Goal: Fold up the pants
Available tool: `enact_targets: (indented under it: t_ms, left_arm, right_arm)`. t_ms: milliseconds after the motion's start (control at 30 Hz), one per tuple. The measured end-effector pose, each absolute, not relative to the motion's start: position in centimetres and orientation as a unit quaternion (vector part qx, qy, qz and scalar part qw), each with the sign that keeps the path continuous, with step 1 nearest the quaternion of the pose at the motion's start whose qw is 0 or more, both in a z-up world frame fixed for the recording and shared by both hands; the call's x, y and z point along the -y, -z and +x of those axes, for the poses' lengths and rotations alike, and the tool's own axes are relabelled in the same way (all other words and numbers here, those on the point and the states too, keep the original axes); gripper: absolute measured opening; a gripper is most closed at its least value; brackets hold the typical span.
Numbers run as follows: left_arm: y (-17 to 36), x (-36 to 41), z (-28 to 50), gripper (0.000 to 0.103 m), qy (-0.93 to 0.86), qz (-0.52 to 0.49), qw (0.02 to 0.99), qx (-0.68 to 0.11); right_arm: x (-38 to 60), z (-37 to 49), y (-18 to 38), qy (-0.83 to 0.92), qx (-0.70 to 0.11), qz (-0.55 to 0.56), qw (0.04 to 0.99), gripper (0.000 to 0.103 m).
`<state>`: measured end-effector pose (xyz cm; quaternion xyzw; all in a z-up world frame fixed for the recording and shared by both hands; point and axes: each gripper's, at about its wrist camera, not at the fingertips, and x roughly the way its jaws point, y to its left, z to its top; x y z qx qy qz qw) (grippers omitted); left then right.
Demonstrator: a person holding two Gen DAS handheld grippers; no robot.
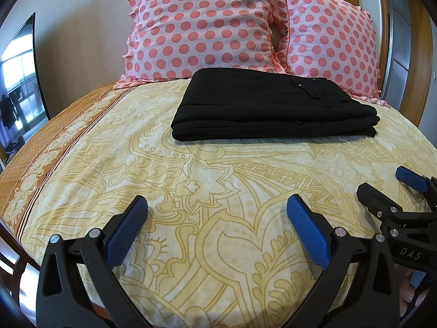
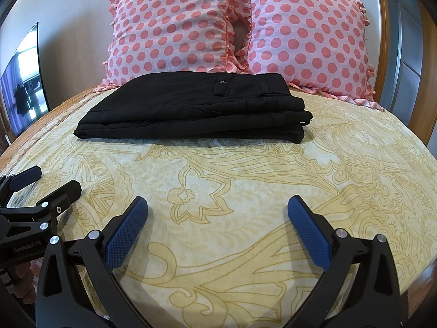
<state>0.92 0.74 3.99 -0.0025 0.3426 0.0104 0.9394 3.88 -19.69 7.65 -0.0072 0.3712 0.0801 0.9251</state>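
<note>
The black pants (image 1: 270, 106) lie folded in a flat stack on the yellow patterned bedspread (image 1: 191, 191), just in front of the pillows. They also show in the right wrist view (image 2: 196, 109), waistband and button pocket at the right end. My left gripper (image 1: 217, 205) is open and empty, low over the bedspread, well short of the pants. My right gripper (image 2: 217, 205) is open and empty too, beside the left one. The right gripper shows at the right edge of the left wrist view (image 1: 393, 186), and the left gripper at the left edge of the right wrist view (image 2: 49, 180).
Two pink polka-dot pillows (image 1: 202, 27) (image 1: 330, 46) lean against the wooden headboard (image 1: 382, 13) behind the pants. A dark screen (image 1: 19, 76) stands on the wall at the left. The bed's wooden edge (image 2: 426, 276) runs at the near right.
</note>
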Motion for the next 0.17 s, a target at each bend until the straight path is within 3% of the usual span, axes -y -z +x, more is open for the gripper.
enact_targets:
  t_ms: [167]
  left_arm:
    - [-4.09,-0.74,0.88,0.101,-0.011,-0.004,0.939,-0.344]
  right_arm:
    - [19.67,3.88,-7.64,-0.08,-0.371,-0.007,0.925,0.102]
